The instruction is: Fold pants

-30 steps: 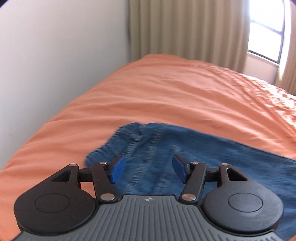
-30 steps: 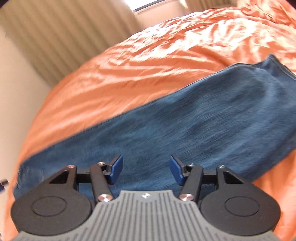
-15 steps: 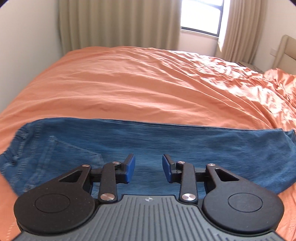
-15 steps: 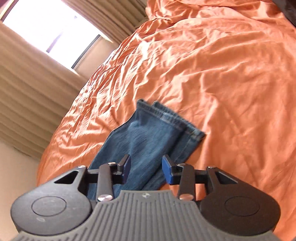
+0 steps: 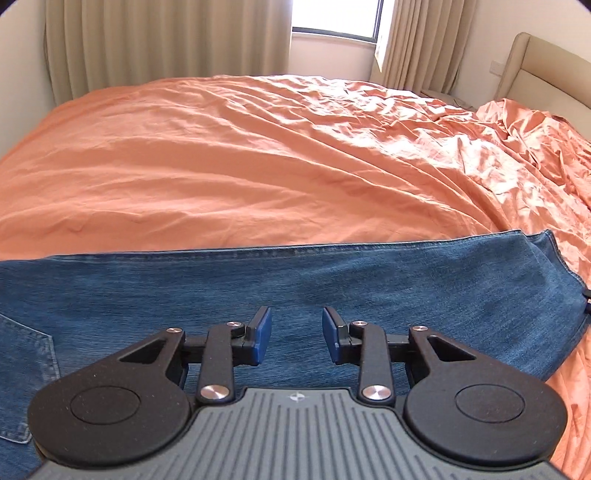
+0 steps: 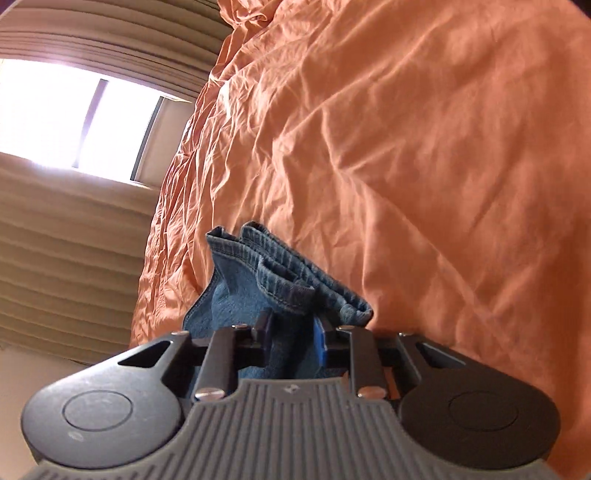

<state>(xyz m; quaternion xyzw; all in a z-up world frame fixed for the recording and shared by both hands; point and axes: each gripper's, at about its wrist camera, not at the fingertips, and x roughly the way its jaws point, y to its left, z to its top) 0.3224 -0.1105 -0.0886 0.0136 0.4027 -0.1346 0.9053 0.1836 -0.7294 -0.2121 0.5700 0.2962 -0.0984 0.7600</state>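
Left wrist view: a pair of blue denim pants (image 5: 332,280) lies flat across the near part of a wide bed covered in a wrinkled orange sheet (image 5: 258,155). The legs run from left to right, with a stitched back pocket at the near left edge and the hem end reaching toward the right. The left gripper (image 5: 295,339), black with blue pads, hovers over the middle of the denim with its jaws at a narrow-to-middling gap; nothing lies between the pads, only the fabric below them. Far behind the bed hang beige pleated curtains (image 5: 166,40) on either side of a bright window (image 5: 332,16), and a cream padded headboard (image 5: 535,62) stands at the far right.

In the right wrist view, the right gripper (image 6: 293,336) is closing its jaws on the hem end of the pants (image 6: 280,273), and the pads already pinch the bunched denim between them. The cuffs, with their doubled stitched hems, stick up just beyond the fingertips, crumpled and lifted off the sheet (image 6: 424,166). The curtains (image 6: 66,258) and window (image 6: 74,118) appear tilted at the left.
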